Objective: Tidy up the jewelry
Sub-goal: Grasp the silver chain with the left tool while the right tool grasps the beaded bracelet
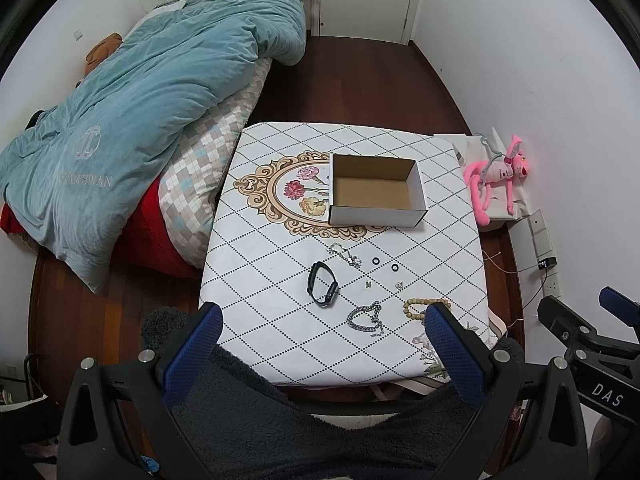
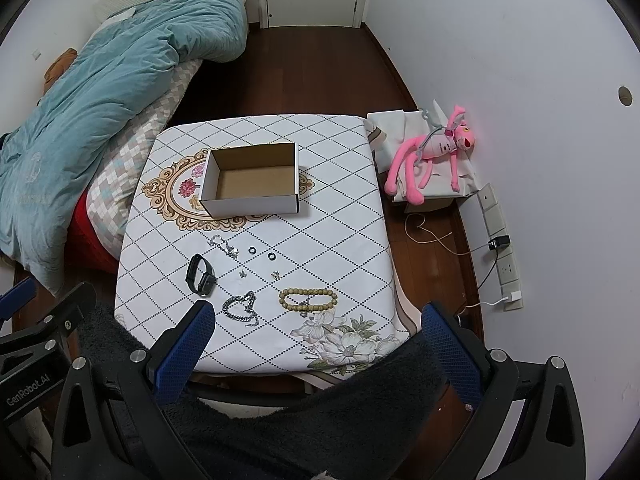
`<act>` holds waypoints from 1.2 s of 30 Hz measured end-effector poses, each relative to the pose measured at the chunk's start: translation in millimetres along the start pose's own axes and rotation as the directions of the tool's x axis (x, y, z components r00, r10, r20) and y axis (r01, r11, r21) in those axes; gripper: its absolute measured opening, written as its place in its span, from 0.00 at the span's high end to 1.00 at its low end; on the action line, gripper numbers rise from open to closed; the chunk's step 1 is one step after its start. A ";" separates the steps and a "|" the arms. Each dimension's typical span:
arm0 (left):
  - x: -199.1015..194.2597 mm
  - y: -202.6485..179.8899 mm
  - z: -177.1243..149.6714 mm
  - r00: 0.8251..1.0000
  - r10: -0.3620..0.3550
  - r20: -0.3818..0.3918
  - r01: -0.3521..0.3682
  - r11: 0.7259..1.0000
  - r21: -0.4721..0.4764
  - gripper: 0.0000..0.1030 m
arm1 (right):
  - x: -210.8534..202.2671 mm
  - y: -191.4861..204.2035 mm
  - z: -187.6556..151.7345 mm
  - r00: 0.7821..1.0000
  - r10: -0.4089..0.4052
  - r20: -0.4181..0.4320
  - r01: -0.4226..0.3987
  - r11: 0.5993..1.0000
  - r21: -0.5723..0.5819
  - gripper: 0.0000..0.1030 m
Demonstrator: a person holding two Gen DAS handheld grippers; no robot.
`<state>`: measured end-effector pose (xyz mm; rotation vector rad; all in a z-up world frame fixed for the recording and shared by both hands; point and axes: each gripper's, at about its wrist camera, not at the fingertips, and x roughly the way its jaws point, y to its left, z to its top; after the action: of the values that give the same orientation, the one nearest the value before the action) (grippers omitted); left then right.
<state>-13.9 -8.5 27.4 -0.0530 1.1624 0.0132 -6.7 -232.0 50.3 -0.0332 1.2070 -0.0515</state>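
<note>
Both sets of jaws stand spread wide with nothing between them, held above the near edge of the table (image 1: 440, 184), over a dark fleecy garment (image 1: 320, 420) that fills the bottom of each view.

The left gripper (image 1: 324, 324) looks down the table. Just ahead of its jaws, between the two blue fingers (image 1: 200, 344), lie a silver chain bracelet (image 1: 366, 318) and, nearer the left finger, a black smartwatch (image 1: 322, 284). The beaded bracelet (image 1: 420, 306) lies against the tip of the right finger, partly hidden by it. Further ahead sit two small black rings (image 1: 385, 264), two tiny silver earrings (image 1: 382, 285) and a thin silver chain (image 1: 344, 254). Beyond all of these stands an open cardboard box (image 1: 376, 190), empty, on the floral medallion of the tablecloth. The right gripper's body shows at the far right edge.

The right gripper (image 2: 318, 318) sees the same spread: the beaded bracelet (image 2: 306, 300) ahead between its jaws, the chain bracelet (image 2: 240, 306) just beside the left finger (image 2: 188, 340), the smartwatch (image 2: 200, 274) a little further out to the left, the box (image 2: 252, 188) well ahead.

Left of the jaws a bed carries a teal duvet (image 1: 140, 112); to the right, against the wall, a pink plush toy (image 2: 432, 152) lies on a white box
</note>
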 end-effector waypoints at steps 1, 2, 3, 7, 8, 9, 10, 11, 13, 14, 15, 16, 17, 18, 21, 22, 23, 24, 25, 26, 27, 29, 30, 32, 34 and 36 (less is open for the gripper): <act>-0.6 -0.5 0.4 1.000 -0.002 0.001 0.002 1.000 0.000 0.00 | 0.0 -0.3 0.1 1.000 0.000 0.001 0.000 1.000 0.000 0.00; -0.7 -0.1 0.1 1.000 -0.002 0.002 0.002 1.000 0.001 0.00 | 1.0 -0.1 -1.1 1.000 0.001 0.000 -0.001 1.000 0.001 0.00; -1.1 -0.4 0.4 1.000 -0.002 0.002 0.002 1.000 0.001 0.00 | 0.2 -0.2 -0.4 1.000 0.001 0.001 -0.001 1.000 0.002 0.00; 0.1 -0.9 0.6 1.000 -0.010 0.007 0.010 1.000 -0.007 0.00 | 0.0 0.4 -0.9 1.000 0.001 0.003 -0.001 1.000 0.003 0.00; 2.0 -0.4 0.6 1.000 -0.014 0.011 0.014 1.000 -0.011 0.00 | 0.8 1.3 -2.5 1.000 -0.001 0.003 0.001 1.000 0.003 0.00; 6.0 -0.1 1.8 1.000 -0.018 0.016 0.018 1.000 -0.016 0.00 | 2.0 0.6 -1.1 1.000 -0.003 0.003 0.003 1.000 0.004 0.00; 12.1 0.5 3.2 1.000 -0.015 0.016 0.016 1.000 -0.021 0.00 | 4.0 -0.6 0.9 1.000 -0.004 0.002 0.004 1.000 0.007 0.00; 17.9 2.5 2.6 1.000 -0.011 0.017 0.012 1.000 -0.025 0.00 | 8.4 -3.2 3.9 1.000 -0.007 0.002 0.007 1.000 0.015 0.00; 34.8 4.5 5.1 1.000 0.018 0.020 -0.017 0.999 -0.033 0.00 | 22.9 -9.3 10.9 1.000 -0.014 -0.007 0.014 0.999 0.038 0.00; 43.8 6.0 5.6 0.999 0.035 0.021 -0.034 0.999 -0.035 0.00 | 32.7 -11.5 13.5 1.000 -0.019 -0.015 0.020 0.999 0.045 0.00; 52.9 7.2 5.8 0.999 0.049 0.020 -0.049 0.998 -0.035 0.00 | 44.7 -13.6 15.5 0.999 -0.024 -0.026 0.026 0.998 0.052 0.00; 62.9 8.3 5.7 0.998 0.063 0.011 -0.063 0.997 -0.033 0.00 | 57.7 -14.2 15.9 0.999 -0.031 -0.040 0.033 0.998 0.057 0.00; 76.2 9.5 5.5 0.997 0.077 -0.004 -0.077 0.997 -0.031 0.00 | 70.9 -15.8 16.8 0.998 -0.037 -0.057 0.040 0.997 0.059 0.00; 87.4 9.6 4.8 0.996 0.087 -0.016 -0.087 0.996 -0.027 0.00 | 84.4 -17.6 16.5 0.996 -0.041 -0.075 0.046 0.997 0.064 0.00; 123.7 11.0 -1.5 0.993 0.098 -0.069 -0.099 0.995 -0.012 0.00 | 129.7 -23.8 9.6 0.990 -0.041 -0.138 0.052 0.995 0.082 0.00; 137.1 10.5 -4.6 0.990 0.111 -0.093 -0.111 0.994 0.000 0.00 | 145.3 -26.3 5.9 0.986 -0.042 -0.160 0.057 0.994 0.090 0.00; 146.7 10.6 -7.9 0.987 0.113 -0.112 -0.113 0.994 0.008 0.00 | 162.3 -30.6 -0.9 0.983 -0.045 -0.179 0.063 0.993 0.097 0.00; 159.2 9.8 -11.7 0.985 0.110 -0.132 -0.109 0.994 0.017 0.00 | 177.0 -33.0 -4.8 0.979 -0.043 -0.200 0.066 0.992 0.108 0.01; 167.9 10.0 -15.1 0.983 0.112 -0.146 -0.110 0.994 0.022 0.00 | 190.8 -35.6 -9.9 0.977 -0.035 -0.211 0.062 0.991 0.122 0.03; 177.7 9.0 -19.6 0.981 0.107 -0.165 -0.104 0.994 0.027 0.00 | 202.6 -36.4 -16.2 0.975 -0.024 -0.219 0.055 0.989 0.136 0.06; 187.9 7.2 -24.4 0.980 0.086 -0.181 -0.081 0.996 0.031 0.00 | 214.7 -38.5 -21.1 0.973 -0.004 -0.232 0.041 0.987 0.154 0.14; 205.7 1.8 -33.9 0.974 0.066 -0.216 -0.057 0.997 0.050 0.04 | 235.4 -39.1 -32.1 0.968 0.021 -0.249 0.024 0.984 0.177 0.25; 213.4 -1.5 -37.6 0.971 0.047 -0.233 -0.035 0.998 0.058 0.08 | 244.3 -39.1 -36.4 0.966 0.020 -0.258 0.028 0.983 0.180 0.28; 228.6 -9.6 -44.7 0.964 0.039 -0.262 -0.018 0.996 0.083 0.17 | 258.7 -36.7 -44.6 0.964 0.019 -0.264 0.030 0.983 0.182 0.28; 246.0 -17.4 -52.8 0.953 0.024 -0.301 0.006 0.995 0.098 0.20 | 269.7 -36.8 -48.8 0.964 0.014 -0.267 0.036 0.983 0.181 0.28; 256.9 -21.6 -58.7 0.946 0.017 -0.325 0.017 0.995 0.101 0.24 | 277.9 -36.2 -52.0 0.963 0.010 -0.270 0.041 0.982 0.184 0.28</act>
<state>35.1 -37.3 -230.8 0.0380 1.4929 -0.0581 42.6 -284.0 -225.6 0.1338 1.4707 -0.1887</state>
